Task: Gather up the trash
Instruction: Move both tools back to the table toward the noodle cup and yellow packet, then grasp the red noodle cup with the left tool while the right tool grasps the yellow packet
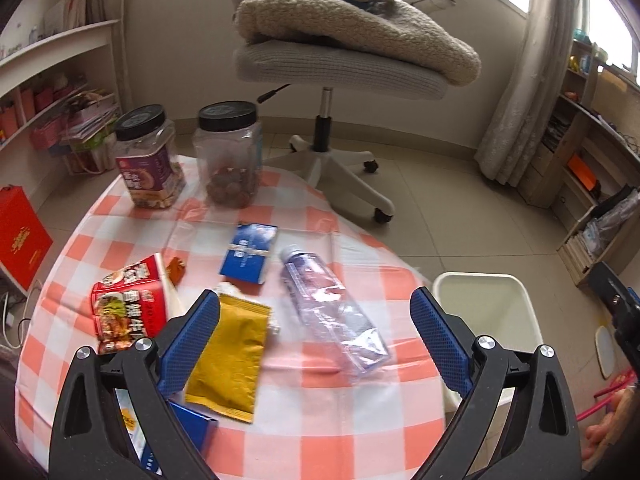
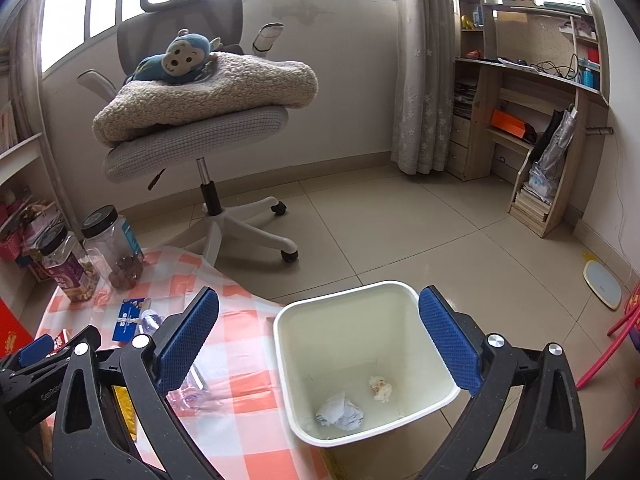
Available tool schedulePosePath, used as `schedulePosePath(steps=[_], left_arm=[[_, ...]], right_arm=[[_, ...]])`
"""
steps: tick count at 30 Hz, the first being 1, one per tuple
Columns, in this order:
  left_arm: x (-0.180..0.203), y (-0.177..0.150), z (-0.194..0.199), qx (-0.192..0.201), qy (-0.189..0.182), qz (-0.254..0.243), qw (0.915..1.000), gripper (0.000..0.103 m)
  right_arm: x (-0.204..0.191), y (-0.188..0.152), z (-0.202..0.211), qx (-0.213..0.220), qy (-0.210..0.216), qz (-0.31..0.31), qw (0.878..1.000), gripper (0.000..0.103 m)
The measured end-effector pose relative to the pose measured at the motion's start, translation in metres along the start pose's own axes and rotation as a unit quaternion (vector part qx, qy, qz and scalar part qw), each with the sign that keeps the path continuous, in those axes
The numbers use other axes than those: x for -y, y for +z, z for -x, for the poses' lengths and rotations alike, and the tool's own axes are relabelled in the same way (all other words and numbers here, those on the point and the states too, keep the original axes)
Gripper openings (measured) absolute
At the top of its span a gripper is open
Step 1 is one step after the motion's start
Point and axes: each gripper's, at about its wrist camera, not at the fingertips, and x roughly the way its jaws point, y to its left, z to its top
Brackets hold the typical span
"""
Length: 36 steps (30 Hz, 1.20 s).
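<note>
My left gripper is open and empty, hovering over the checked tablecloth. Between its fingers lie a crushed clear plastic bottle and a yellow sachet. A red snack packet, a blue box and a small orange wrapper lie further off. My right gripper is open and empty above the white bin, which holds two crumpled tissues. The bin also shows in the left wrist view, at the table's right edge.
Two black-lidded jars stand at the table's far side. An office chair with a blanket and a monkey toy stands behind. Shelves line the right wall. A red box is left of the table.
</note>
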Motion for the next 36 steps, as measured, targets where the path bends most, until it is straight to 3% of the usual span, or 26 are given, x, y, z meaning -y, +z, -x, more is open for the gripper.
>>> schedulePosePath(steps=[11, 14, 17, 21, 24, 27, 31, 36], left_arm=[[-0.123, -0.008, -0.019, -0.049, 0.090, 0.035, 0.9942, 0.094], [-0.154, -0.012, -0.032, -0.075, 0.069, 0.043, 0.9939, 0.094], [-0.177, -0.020, -0.052, -0.109, 0.025, 0.069, 0.9914, 0.094], [-0.192, -0.033, -0.084, -0.163, -0.044, 0.120, 0.9782, 0.094], [-0.189, -0.035, -0.092, -0.167, -0.076, 0.128, 0.9748, 0.093], [-0.185, -0.034, -0.091, -0.163, -0.079, 0.115, 0.9766, 0.088], [-0.186, -0.032, -0.082, -0.157, -0.100, 0.120, 0.9751, 0.072], [-0.197, -0.025, -0.061, -0.133, -0.086, 0.120, 0.9800, 0.070]], right_arm=[[-0.079, -0.011, -0.007, -0.021, 0.055, 0.044, 0.997, 0.096], [-0.098, -0.015, -0.010, -0.027, 0.065, 0.057, 0.996, 0.096], [-0.113, -0.020, -0.016, -0.039, 0.072, 0.067, 0.994, 0.096], [-0.131, -0.029, -0.028, -0.062, 0.078, 0.083, 0.992, 0.096], [-0.140, -0.034, -0.039, -0.088, 0.086, 0.085, 0.989, 0.096], [-0.146, -0.039, -0.052, -0.121, 0.097, 0.074, 0.985, 0.096], [-0.156, -0.048, -0.064, -0.155, 0.113, 0.068, 0.979, 0.096], [-0.178, -0.064, -0.080, -0.210, 0.144, 0.071, 0.965, 0.096]])
